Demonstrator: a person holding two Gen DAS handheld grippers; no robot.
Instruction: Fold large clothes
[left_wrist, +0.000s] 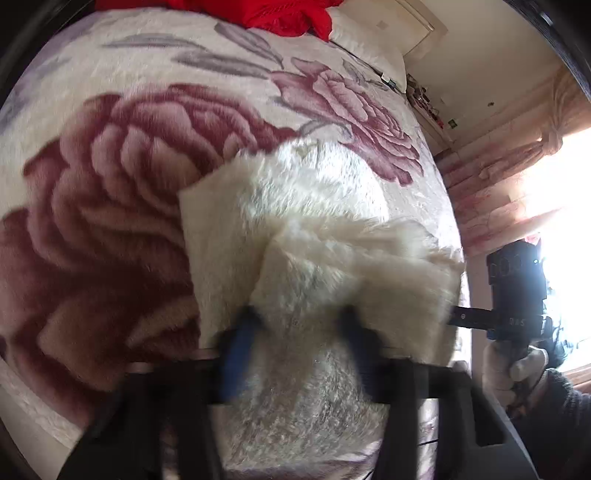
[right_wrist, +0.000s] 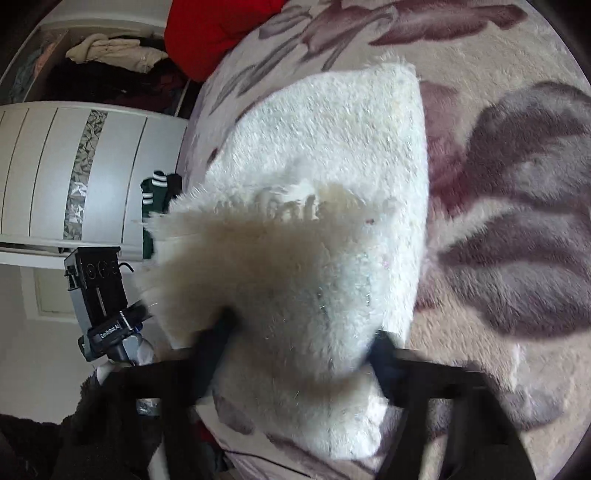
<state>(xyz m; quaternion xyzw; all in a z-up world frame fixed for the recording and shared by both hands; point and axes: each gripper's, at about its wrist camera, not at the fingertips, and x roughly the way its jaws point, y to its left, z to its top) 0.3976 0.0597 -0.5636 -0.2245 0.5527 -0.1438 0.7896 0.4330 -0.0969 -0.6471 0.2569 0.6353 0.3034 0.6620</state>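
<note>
Two pairs of tongs are working on one cream-white fluffy fleece garment (left_wrist: 314, 221), which is lying on the bed's plush blanket printed with big dusky-rose flowers (left_wrist: 110, 184) — and both pairs are gripping it along the edge nearest the person. The left tongs (left_wrist: 299, 332) are pinching a bunched fold of the fleece, with the pile bulging out between the dark, blue-tipped fingers (left_wrist: 240, 332). The right tongs (right_wrist: 303, 339) are doing the same on their side, pressed into a thick wad of the same fleece, which is lifting off the blanket and draping forward over the rest of the garment.

From either grip, the bulk of the garment is stretching away across the bed, its long axis running from the held edge toward a squared far corner (right_wrist: 402, 74) that is resting flat. The two grips are sitting close together side by side — the right hand in its pale glove (left_wrist: 513, 373) is showing just to the right of the fleece in the left view — so neither hand looks nearer the far end than the other. My guess is that the held edge needs carrying forward over that far edge, both hands travelling together to keep the fold square. A red cloth (left_wrist: 258, 14) is lying well beyond, at the far end of the bed.
</note>
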